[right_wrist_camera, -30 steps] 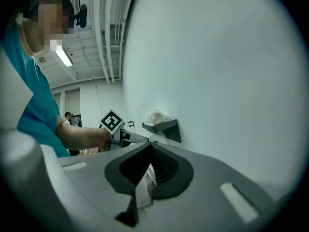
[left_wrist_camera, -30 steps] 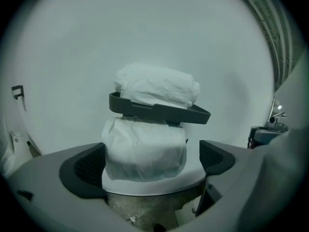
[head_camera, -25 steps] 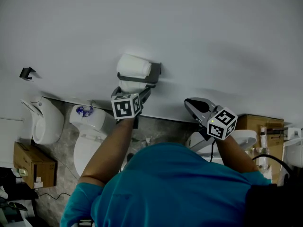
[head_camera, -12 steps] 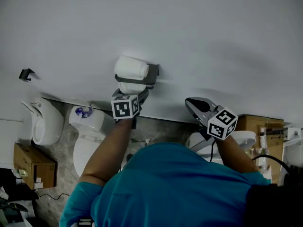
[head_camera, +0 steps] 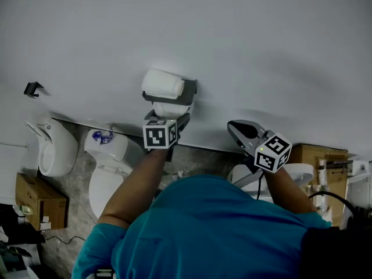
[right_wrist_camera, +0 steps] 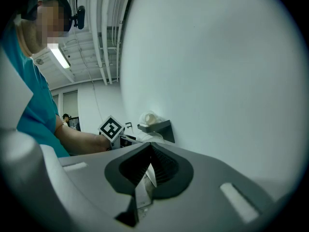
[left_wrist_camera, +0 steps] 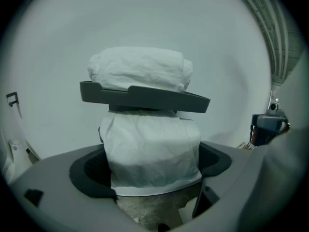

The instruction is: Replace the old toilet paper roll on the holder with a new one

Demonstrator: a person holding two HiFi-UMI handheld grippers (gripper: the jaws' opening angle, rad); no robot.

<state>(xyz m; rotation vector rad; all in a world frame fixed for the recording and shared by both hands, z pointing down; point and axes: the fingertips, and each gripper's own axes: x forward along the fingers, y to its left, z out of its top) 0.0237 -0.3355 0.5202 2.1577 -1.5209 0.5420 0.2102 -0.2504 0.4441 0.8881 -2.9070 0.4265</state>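
Left claw (head_camera: pixel 167 118) sits further right than before, jaws narrowing but not yet gripping the toilet paper roll (left_wrist_camera: pixel 152 153) under the holder (left_wrist_camera: pixel 145 96). Right claw (head_camera: pixel 239 129) is closed.

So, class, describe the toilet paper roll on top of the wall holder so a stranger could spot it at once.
Find the big pale wall, then the dark grey holder fixed to it. A crumpled white roll lies on the holder's flat top. Unlike the white paper hanging below the holder, this one sits above it, nearest the bare wall.
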